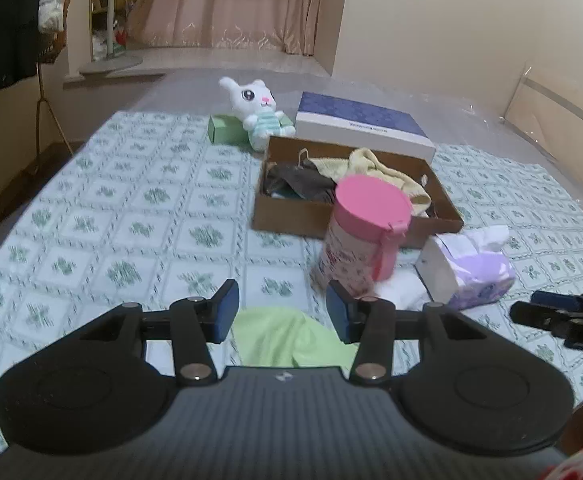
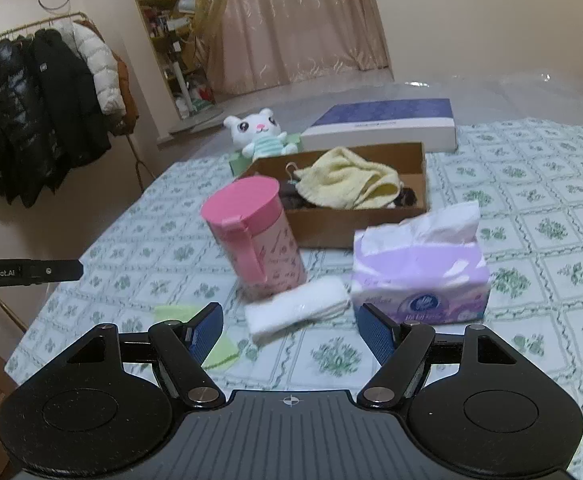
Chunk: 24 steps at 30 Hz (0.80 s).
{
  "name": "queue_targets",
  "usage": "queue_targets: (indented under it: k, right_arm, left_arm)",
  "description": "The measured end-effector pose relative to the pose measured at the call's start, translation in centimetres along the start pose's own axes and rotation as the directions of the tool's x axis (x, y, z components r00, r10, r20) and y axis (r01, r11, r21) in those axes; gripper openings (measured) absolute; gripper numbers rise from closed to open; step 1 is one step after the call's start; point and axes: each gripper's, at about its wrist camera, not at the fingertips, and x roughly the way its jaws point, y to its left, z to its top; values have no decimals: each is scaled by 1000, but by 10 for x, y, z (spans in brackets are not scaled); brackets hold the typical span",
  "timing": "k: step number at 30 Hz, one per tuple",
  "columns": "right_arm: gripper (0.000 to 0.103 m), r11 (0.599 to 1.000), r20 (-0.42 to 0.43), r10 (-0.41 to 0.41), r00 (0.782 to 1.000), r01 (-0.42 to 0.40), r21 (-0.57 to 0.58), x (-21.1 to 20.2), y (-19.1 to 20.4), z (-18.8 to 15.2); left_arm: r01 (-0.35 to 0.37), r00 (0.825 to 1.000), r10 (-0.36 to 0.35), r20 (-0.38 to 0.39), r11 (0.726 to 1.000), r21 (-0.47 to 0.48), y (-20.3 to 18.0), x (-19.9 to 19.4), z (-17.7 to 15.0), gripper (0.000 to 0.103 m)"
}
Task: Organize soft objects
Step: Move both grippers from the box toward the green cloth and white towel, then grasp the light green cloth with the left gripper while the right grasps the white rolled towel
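Note:
A light green cloth [image 1: 287,336] lies on the bed just beyond my open, empty left gripper [image 1: 283,312]; it also shows in the right wrist view [image 2: 219,354]. A folded white towel [image 2: 297,312] lies in front of my open, empty right gripper [image 2: 291,330]. A brown cardboard box [image 1: 291,216] holds a yellow towel [image 2: 351,182] and dark cloths [image 1: 299,184]. A white plush bunny [image 1: 257,112] sits behind the box.
A pink lidded cup [image 2: 257,240] stands by the white towel. A purple tissue pack [image 2: 419,276] sits to its right. A blue-and-white flat box [image 1: 363,128] and a small green box [image 1: 227,128] lie behind. Coats [image 2: 39,116] hang at the left wall.

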Motion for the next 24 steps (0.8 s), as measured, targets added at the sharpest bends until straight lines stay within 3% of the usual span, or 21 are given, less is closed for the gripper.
queue_targets:
  k: [6, 17, 24]
  right_arm:
    - [74, 999, -25, -48, 999, 48, -5, 2, 13, -11]
    - [74, 993, -64, 42, 997, -34, 114, 6, 11, -23]
    - [74, 992, -109, 17, 994, -4, 124, 20, 9, -34]
  left_arm:
    - [-6, 1000, 5, -30, 999, -35, -9, -2, -20, 45]
    - [-13, 996, 10, -89, 999, -32, -17, 0, -50, 50]
    - [-37, 992, 36, -123, 999, -3, -24, 10, -63, 51]
